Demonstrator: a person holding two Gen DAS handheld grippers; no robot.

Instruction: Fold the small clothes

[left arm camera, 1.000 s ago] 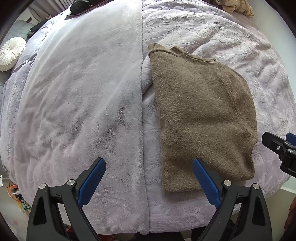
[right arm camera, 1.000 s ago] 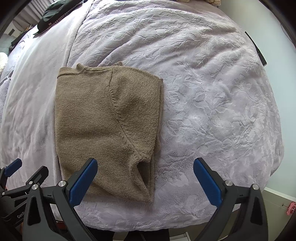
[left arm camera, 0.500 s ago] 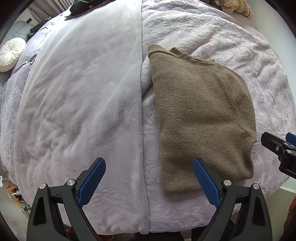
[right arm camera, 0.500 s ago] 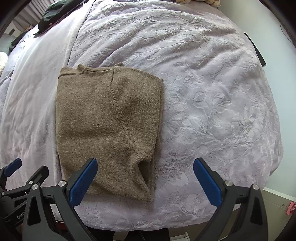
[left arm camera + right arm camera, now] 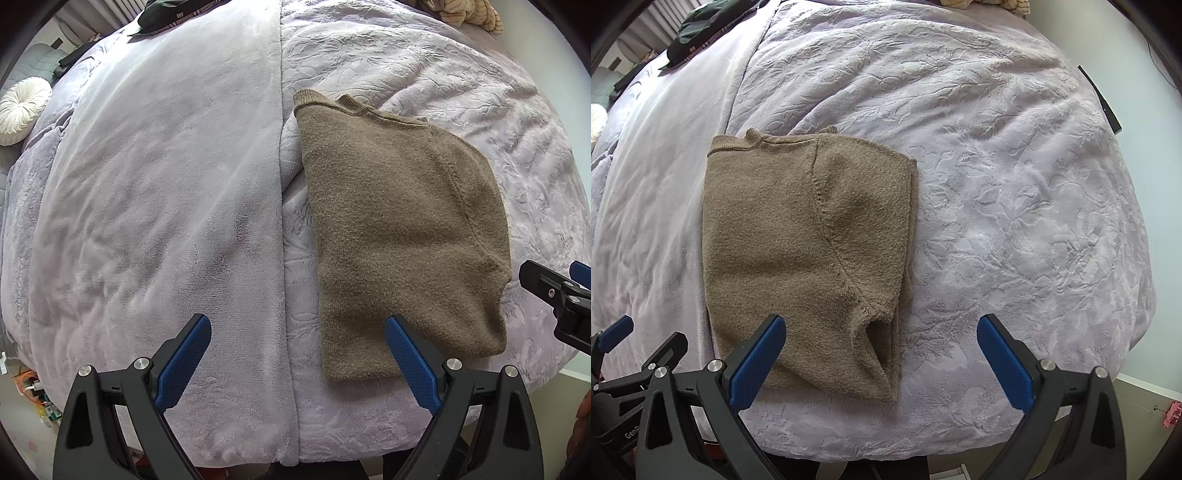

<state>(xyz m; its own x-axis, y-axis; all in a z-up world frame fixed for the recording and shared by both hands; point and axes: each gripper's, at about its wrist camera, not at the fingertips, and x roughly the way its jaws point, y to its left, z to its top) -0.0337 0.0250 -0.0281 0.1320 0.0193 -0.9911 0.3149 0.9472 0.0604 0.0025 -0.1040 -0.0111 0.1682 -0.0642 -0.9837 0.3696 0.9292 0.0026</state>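
A brown knitted sweater (image 5: 399, 229) lies folded into a rectangle on the lilac bed cover (image 5: 166, 184). It also shows in the right wrist view (image 5: 805, 251), with a sleeve seam curving across its top layer. My left gripper (image 5: 299, 354) is open and empty, held above the near edge of the bed, its right finger over the sweater's near left corner. My right gripper (image 5: 882, 354) is open and empty above the sweater's near right corner. Each gripper shows at the edge of the other's view.
The cover has a smooth left half and an embossed floral right half (image 5: 1015, 184), joined by a seam. Dark clothes (image 5: 166, 14) lie at the far left, a round white cushion (image 5: 22, 110) at the left, a tan knitted item (image 5: 465, 14) at the far right. The bed's near edge drops to the floor.
Both views have shifted only slightly; the sweater lies as before and both grippers stay open.
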